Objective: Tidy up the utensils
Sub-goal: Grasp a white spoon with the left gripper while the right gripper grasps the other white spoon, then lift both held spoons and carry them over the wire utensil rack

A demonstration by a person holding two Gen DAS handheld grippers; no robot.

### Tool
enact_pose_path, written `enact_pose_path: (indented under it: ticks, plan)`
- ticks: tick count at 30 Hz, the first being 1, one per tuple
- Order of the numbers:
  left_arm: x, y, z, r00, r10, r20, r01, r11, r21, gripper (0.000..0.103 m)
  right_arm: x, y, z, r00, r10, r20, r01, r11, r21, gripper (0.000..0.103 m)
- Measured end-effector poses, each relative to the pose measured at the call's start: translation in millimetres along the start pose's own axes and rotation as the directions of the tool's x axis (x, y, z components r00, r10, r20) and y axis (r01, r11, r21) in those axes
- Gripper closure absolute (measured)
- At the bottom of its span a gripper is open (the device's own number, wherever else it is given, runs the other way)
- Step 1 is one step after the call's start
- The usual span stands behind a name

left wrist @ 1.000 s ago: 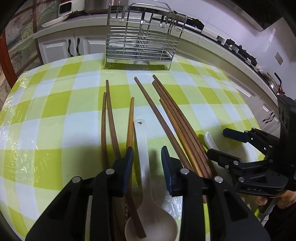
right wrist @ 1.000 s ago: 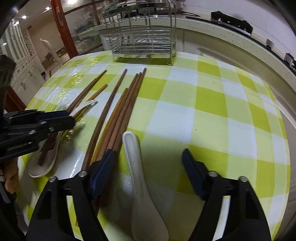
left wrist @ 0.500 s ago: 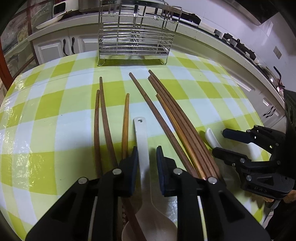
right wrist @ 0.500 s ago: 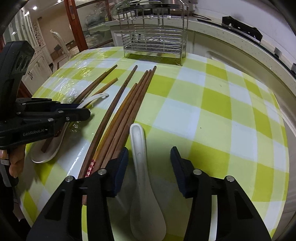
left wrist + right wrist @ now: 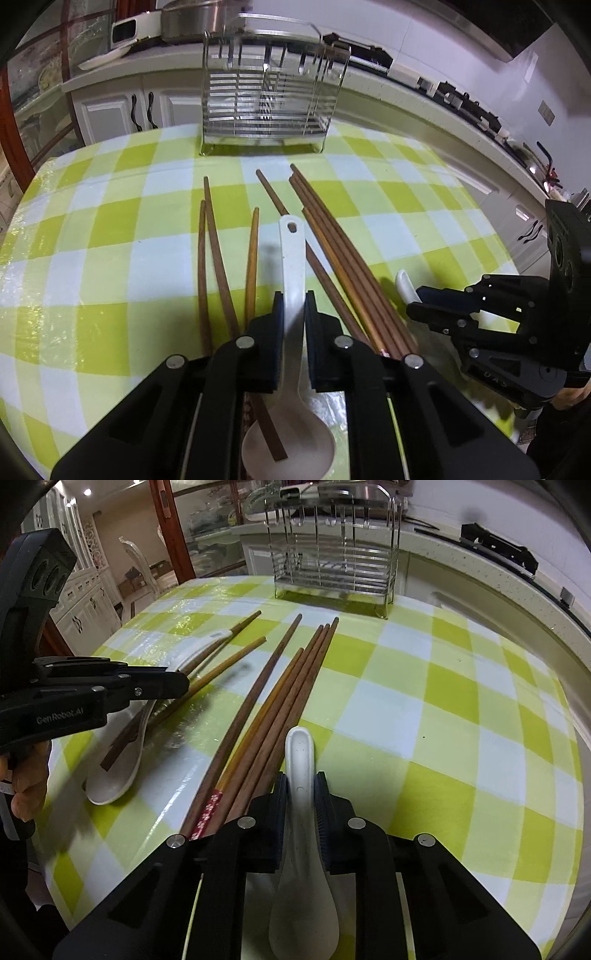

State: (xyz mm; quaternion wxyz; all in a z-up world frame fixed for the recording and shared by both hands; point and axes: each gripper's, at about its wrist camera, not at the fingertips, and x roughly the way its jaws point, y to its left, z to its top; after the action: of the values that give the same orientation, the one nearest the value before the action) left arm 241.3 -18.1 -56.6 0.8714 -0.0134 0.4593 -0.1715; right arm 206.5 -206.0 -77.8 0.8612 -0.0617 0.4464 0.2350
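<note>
we have two white spoons on the checked counter [image 5: 110, 229], each with a gripper on its handle. the long-handled spoon [image 5: 293, 258] is flat and white with a small hole at the far end of its handle; its round bowl sits close under the camera, and a dark chopstick end lies across that bowl. our left gripper [image 5: 293, 314] is closing on the handle, both pads pressed against its sides. the short spoon [image 5: 301, 760] is thicker, glossy, with a rounded handle tip and a deep bowl toward us. our right gripper [image 5: 300, 794] is closing on its handle too, pads touching both sides.

just beside the short spoon, on its left in the right view, lies a bundle of brown chopsticks [image 5: 280, 701], roughly parallel and pointing toward the far edge; one paler stick has a red flowered end. three more chopsticks [image 5: 221, 254] lie apart on the other side of the long-handled spoon, slightly fanned.

at the far side of the counter stands a wire metal rack [image 5: 269, 96], upright, well apart from the utensils. the cloth is green, yellow and white squares under a shiny clear cover.
</note>
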Motion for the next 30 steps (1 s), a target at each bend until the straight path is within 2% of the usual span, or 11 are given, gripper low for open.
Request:
enact_pose_path:
  ticks: [11,21,23,24,25,30]
  plan:
    - [-53.4,-7.0,-0.1,0.995,0.002,0.101,-0.002,1.000,0.001,0.092,-66.0,1.1,10.3,0.987,-0.034,0.156,0.031,0.999,0.021,0.085]
    - [-80.2,-12.6,-3.5,0.989,0.002,0.148,-0.003,1.000,0.005,0.095,-95.7,4.4,5.0,0.975,-0.050,0.218,0.046,0.999,0.023,0.085]
    - [-76.7,-9.0,-4.1,0.989,-0.013,0.145,0.014,1.000,-0.003,0.091,-97.2,3.3,2.7,0.974,-0.052,0.222,0.047,0.998,0.029,0.086]
    - [-71.3,-5.1,-3.7,0.991,-0.020,0.134,0.022,1.000,-0.014,0.073,-98.1,2.1,1.7,0.973,-0.054,0.225,0.047,0.998,0.035,0.086]
    - [-67.1,-1.8,-3.8,0.992,-0.018,0.127,0.022,0.999,-0.026,0.063,-98.2,1.5,1.2,0.973,-0.055,0.226,0.047,0.998,0.038,0.086]
    - [-28.9,9.0,4.3,0.999,0.018,0.046,-0.019,1.000,0.006,0.064,-100.7,-3.8,-2.8,0.972,-0.055,0.230,0.045,0.998,0.052,0.086]
